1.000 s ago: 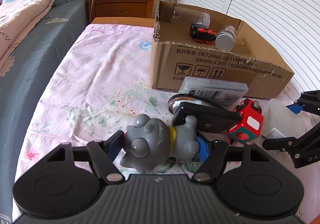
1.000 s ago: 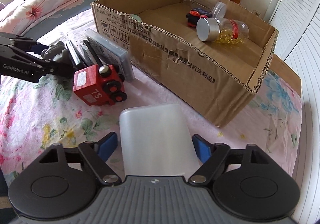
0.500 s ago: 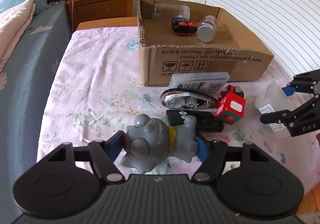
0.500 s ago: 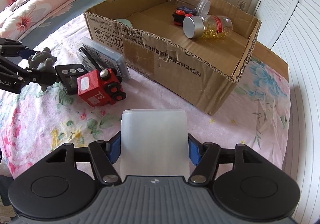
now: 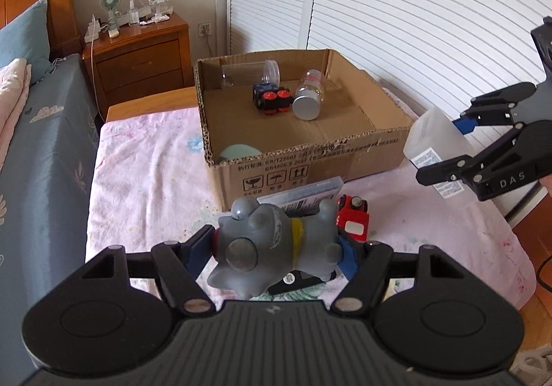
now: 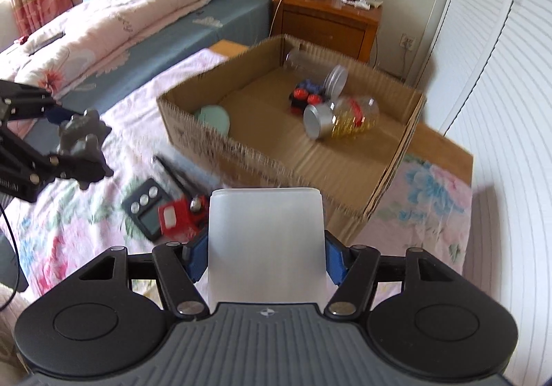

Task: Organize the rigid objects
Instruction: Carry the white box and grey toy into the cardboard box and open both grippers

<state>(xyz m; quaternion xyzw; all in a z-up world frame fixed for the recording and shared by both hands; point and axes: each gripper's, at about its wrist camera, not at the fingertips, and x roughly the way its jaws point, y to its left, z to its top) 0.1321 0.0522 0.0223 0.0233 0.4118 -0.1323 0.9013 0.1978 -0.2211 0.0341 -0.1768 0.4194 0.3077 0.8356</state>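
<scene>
- Grey rubber is what the animal toy (image 5: 272, 248) is made of; it is clamped sideways between the blue pads of the left gripper (image 5: 276, 253) and held clear of the pink floral sheet (image 5: 145, 179), on the near side of the cardboard box (image 5: 310, 158).
- A translucent white plastic container (image 6: 265, 244) is gripped on both sides by the right gripper (image 6: 265, 256), whose jaws have just been closing onto it; it is carried off the sheet by the box's near corner.
- Between the toy and the box's front wall, a red toy block (image 5: 353, 222), a flat clear case (image 5: 303, 196) and a black device (image 6: 146, 210) are left lying on the sheet.
- Inside the box, a clear empty jar (image 5: 252, 73), a black block with red buttons (image 5: 272, 99), a silver-lidded jar (image 5: 308, 94) and a pale green round lid (image 5: 239, 153) are seen; the lid is set against the near wall.
- Beyond the box, a wooden nightstand (image 5: 138, 61) is placed by white louvred doors (image 5: 396, 6).
</scene>
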